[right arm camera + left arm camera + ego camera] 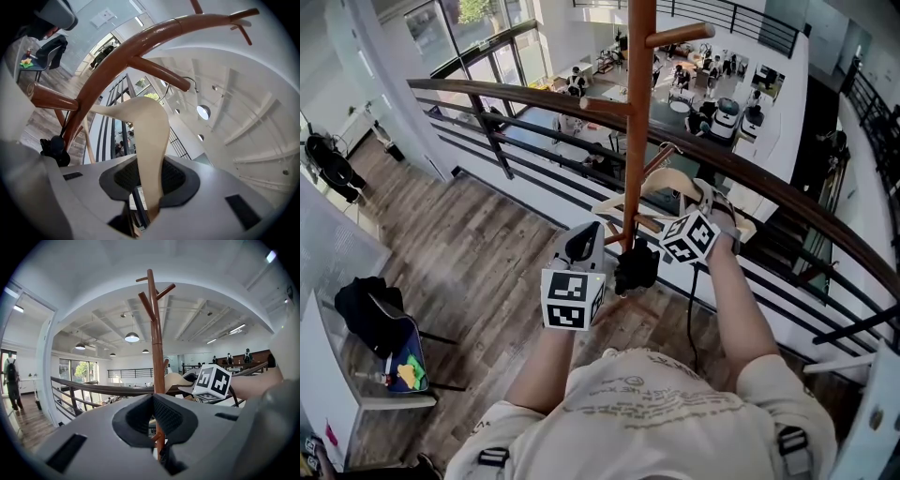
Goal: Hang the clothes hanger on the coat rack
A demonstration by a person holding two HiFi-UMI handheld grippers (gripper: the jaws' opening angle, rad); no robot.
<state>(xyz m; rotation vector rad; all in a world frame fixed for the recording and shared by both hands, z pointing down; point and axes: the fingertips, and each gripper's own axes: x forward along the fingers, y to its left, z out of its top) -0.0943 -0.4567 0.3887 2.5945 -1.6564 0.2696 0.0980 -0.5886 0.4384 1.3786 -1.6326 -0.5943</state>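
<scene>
The brown wooden coat rack (pixel 639 122) stands against the railing, its pole rising through the middle of the head view. My right gripper (pixel 712 202) is shut on one arm of a pale wooden hanger (pixel 149 136), just right of the pole. The hanger (pixel 670 183) sits close to the pole. Its metal hook (pixel 187 84) lies by the tip of a slanted peg (pixel 159 72); I cannot tell whether it rests on it. My left gripper (pixel 598 246) is shut and holds nothing. It points at the pole (pixel 156 348) from the near side.
A curved brown handrail (pixel 534 94) with dark bars runs behind the rack, with a drop to a lower floor beyond. A black clamp (pixel 636 267) sits on the pole low down. A chair with dark clothes (pixel 380 323) stands at the left on the wooden floor.
</scene>
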